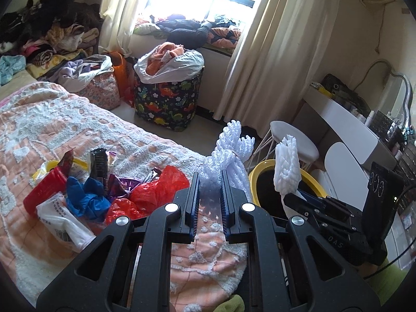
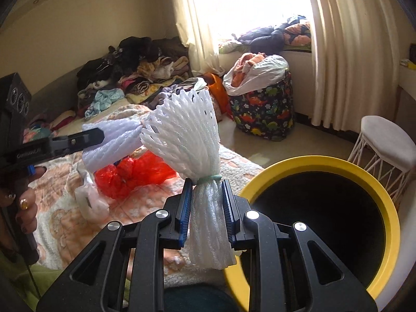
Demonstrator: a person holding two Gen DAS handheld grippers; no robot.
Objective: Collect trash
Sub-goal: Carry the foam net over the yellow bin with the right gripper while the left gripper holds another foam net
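Note:
My left gripper (image 1: pixel 210 179) is shut on a white foam fruit net (image 1: pixel 230 153) above the edge of the bed. My right gripper (image 2: pixel 206 184) is shut on a second white foam net (image 2: pixel 187 135), bunched and tied with a green band. It hangs just left of a black bin with a yellow rim (image 2: pixel 325 162). In the left wrist view the right gripper (image 1: pixel 295 195) holds its net (image 1: pixel 286 166) over that bin (image 1: pixel 256 175). More trash lies on the bedspread: a red plastic bag (image 1: pixel 156 189), a blue crumpled piece (image 1: pixel 85 195), a white bag (image 1: pixel 65 221) and wrappers (image 1: pixel 98 163).
A dinosaur-print hamper (image 1: pixel 166 101) stuffed with clothes stands by the curtain (image 1: pixel 273 52). A white stool (image 1: pixel 293 140) and a white dressing table (image 1: pixel 345 119) stand right of the bin. Clothes are piled at the head of the bed (image 1: pixel 52 31). A hand (image 2: pixel 26 205) grips the left handle.

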